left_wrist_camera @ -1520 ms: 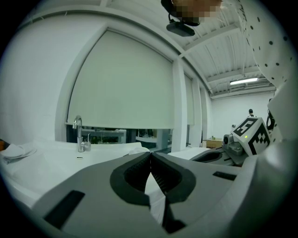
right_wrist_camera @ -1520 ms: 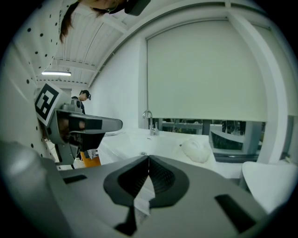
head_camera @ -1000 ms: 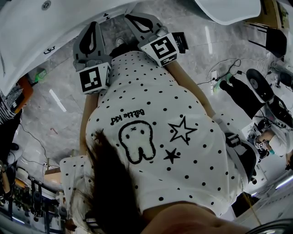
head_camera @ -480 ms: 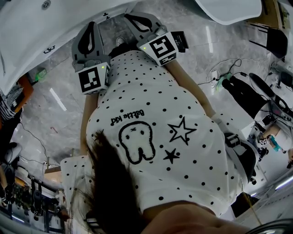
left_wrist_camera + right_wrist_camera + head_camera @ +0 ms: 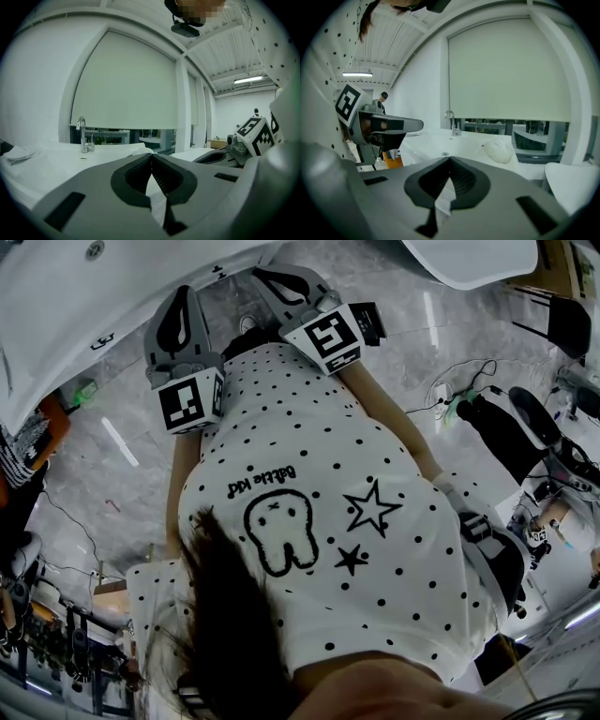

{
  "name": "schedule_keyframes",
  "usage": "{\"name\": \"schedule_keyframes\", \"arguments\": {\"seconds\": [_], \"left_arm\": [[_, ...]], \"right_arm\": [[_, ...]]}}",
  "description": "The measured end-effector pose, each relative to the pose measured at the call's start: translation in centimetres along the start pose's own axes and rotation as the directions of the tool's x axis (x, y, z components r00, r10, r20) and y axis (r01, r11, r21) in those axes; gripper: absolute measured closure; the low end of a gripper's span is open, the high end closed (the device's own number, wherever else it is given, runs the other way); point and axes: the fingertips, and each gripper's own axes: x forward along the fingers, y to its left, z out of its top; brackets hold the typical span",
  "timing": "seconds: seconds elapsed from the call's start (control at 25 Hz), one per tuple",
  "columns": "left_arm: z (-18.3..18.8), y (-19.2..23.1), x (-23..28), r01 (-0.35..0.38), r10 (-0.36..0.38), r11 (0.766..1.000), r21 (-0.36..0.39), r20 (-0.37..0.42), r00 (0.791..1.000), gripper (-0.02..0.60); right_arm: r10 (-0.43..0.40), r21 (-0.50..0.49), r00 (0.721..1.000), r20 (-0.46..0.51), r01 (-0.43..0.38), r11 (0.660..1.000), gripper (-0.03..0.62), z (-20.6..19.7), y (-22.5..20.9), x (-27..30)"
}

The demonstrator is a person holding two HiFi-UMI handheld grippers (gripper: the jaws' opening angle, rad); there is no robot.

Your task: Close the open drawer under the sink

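My left gripper (image 5: 186, 292) and right gripper (image 5: 268, 276) are held side by side in front of the person's white dotted shirt, both pointing toward the white sink counter (image 5: 56, 324). In the left gripper view the left gripper (image 5: 151, 155) is shut with nothing between its jaws. The right gripper (image 5: 450, 160) is likewise shut and empty. Beyond the jaws stand a chrome faucet (image 5: 83, 136) and the basin with its drain (image 5: 446, 153). No drawer shows in any view.
A white crumpled object (image 5: 499, 150) lies on the counter and a plate (image 5: 18, 153) sits at its left end. Something orange (image 5: 52, 427) stands beside the counter. Cables and black chairs (image 5: 525, 409) are on the marble floor at the right.
Both grippers have kept still. Only the chairs and a figure in the background at the right have shifted a little.
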Motion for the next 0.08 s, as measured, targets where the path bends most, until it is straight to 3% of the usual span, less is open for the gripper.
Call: {"name": "schedule_keyframes", "arguments": {"seconds": [0.08], "left_arm": [[-0.06,0.07,0.09,-0.003,0.003,1.0,0.001,-0.009,1.0,0.577]], "right_arm": [[0.001,-0.002,1.0,0.0,-0.001,1.0,0.58,0.01,-0.09,0.12]]}}
